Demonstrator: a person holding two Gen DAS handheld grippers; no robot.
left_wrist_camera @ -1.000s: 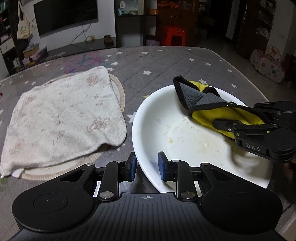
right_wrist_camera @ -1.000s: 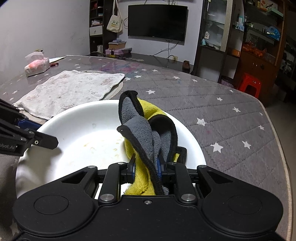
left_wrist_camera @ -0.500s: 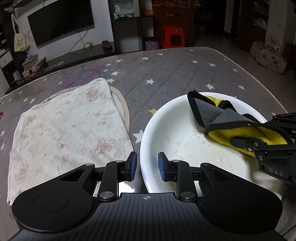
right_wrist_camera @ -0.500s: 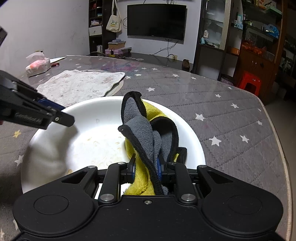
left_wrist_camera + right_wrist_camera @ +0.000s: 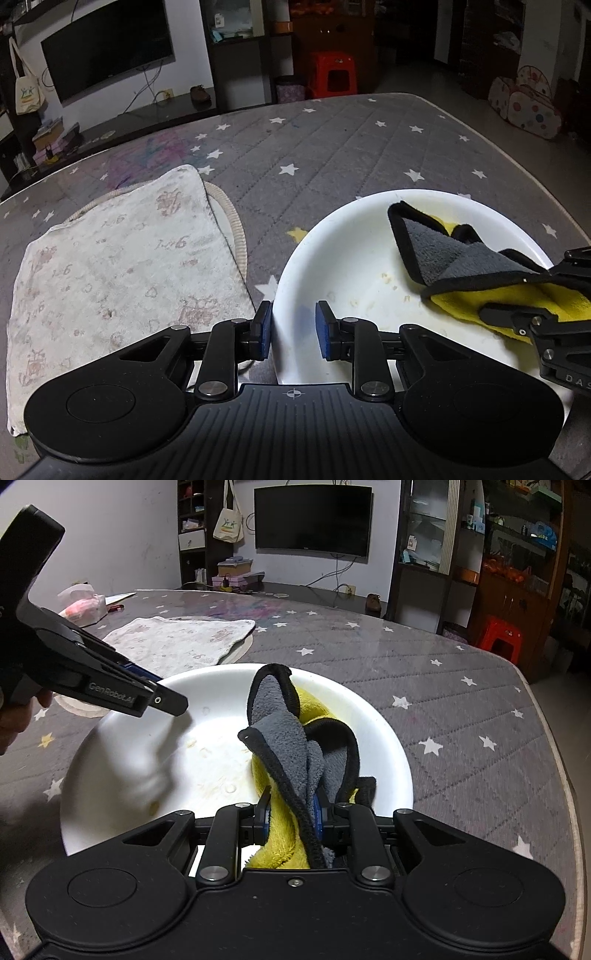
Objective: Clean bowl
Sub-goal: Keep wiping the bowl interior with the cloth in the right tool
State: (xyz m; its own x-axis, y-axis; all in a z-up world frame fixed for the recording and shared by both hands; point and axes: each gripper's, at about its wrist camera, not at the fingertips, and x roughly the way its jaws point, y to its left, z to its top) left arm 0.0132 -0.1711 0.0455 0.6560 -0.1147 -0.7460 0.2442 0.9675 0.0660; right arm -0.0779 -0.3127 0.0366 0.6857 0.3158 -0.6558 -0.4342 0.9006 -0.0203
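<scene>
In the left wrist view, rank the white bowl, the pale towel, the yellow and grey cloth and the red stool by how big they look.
1-2. pale towel and white bowl: too alike to rank
3. yellow and grey cloth
4. red stool, though it stands far off

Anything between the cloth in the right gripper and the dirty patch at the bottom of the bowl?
Nothing visible. The right gripper clamps the yellow-and-grey microfibre cloth inside the white round bowl; the residue lies bare beside it.

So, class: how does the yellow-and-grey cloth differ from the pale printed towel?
The yellow-and-grey cloth is bunched, black-edged and clamped by the right gripper in the white bowl. The pale printed towel lies spread flat on the table beside the bowl, untouched. Both are soft fabric.
</scene>
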